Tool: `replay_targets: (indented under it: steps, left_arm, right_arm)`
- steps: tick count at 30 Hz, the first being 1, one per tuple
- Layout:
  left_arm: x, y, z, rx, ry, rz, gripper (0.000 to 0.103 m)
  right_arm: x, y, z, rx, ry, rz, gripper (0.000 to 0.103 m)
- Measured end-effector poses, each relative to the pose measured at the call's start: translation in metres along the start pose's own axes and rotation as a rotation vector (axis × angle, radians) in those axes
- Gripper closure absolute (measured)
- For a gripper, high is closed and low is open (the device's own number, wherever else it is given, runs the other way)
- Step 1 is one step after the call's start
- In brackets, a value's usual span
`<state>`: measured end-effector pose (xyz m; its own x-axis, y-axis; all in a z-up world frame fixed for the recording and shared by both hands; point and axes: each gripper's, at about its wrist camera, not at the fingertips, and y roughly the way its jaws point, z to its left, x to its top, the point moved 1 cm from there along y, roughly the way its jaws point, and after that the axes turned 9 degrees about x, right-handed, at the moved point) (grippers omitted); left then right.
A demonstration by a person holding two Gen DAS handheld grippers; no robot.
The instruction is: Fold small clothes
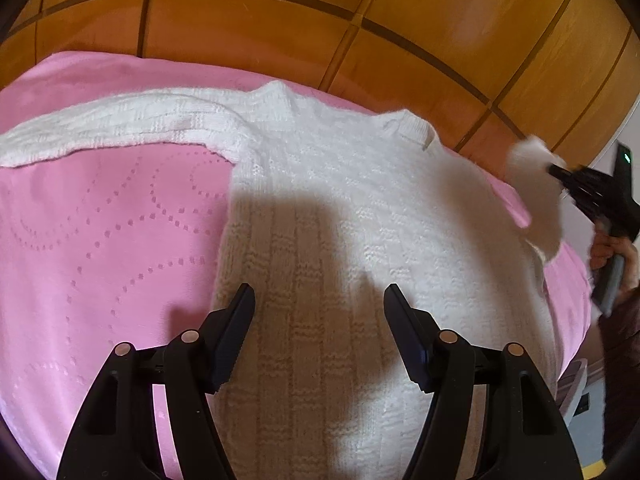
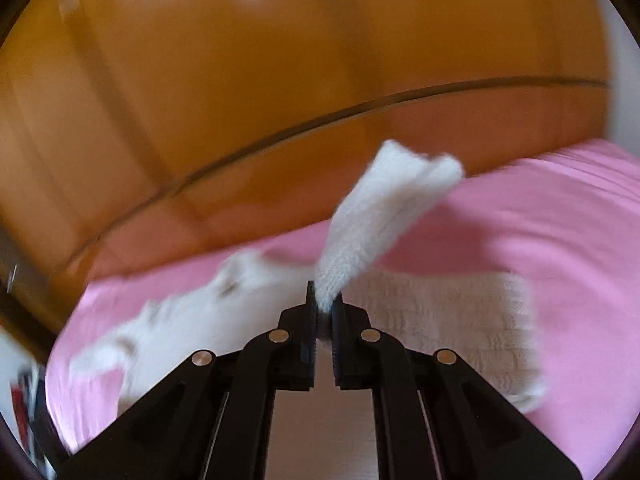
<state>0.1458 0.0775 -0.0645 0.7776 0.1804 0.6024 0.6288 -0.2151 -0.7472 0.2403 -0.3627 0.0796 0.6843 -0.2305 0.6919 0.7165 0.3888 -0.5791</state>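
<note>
A white knitted sweater [image 1: 360, 208] lies flat on a pink bedspread [image 1: 100, 248], one sleeve [image 1: 120, 128] stretched out to the left. My left gripper [image 1: 319, 300] is open and empty, hovering over the sweater's lower body. My right gripper [image 2: 325, 300] is shut on the other sleeve's cuff [image 2: 384, 208] and holds it lifted above the bed. In the left wrist view the right gripper [image 1: 560, 174] shows at the far right with the raised sleeve [image 1: 532, 184]. The sweater body [image 2: 440, 320] lies under the right gripper, blurred by motion.
A wooden panelled headboard [image 1: 360, 32] rises behind the bed and also fills the top of the right wrist view [image 2: 280, 80]. The pink bedspread [image 2: 540, 220] extends to the right. The person's hand [image 1: 612, 252] shows at the far right edge.
</note>
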Motion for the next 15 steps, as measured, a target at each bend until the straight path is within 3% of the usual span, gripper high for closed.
replay_targets:
  steps: [3,5,6,7,9,15]
  left_arm:
    - [0.005,-0.005,0.002,-0.019,-0.013,-0.013,0.037]
    - [0.008,-0.008,0.002,-0.036,-0.019,-0.020,0.037]
    - [0.010,-0.009,0.001,-0.042,-0.019,-0.025,0.037]
    - [0.013,-0.010,0.000,-0.048,-0.016,-0.032,0.037]
    - [0.016,-0.011,-0.004,-0.062,-0.008,-0.041,0.037]
    - [0.037,0.000,-0.020,-0.110,0.002,-0.041,0.037]
  right_arm:
    - [-0.030,0.047,0.057,0.067,-0.079,0.088,0.097]
    - [-0.048,0.068,0.083,0.094,-0.111,0.141,0.088]
    - [-0.054,0.074,0.088,0.117,-0.108,0.158,0.065]
    - [-0.061,0.073,0.094,0.132,-0.102,0.164,0.049]
    - [-0.068,0.068,0.091,0.137,-0.102,0.150,0.048]
    - [-0.097,0.005,0.061,0.098,-0.082,0.128,0.032]
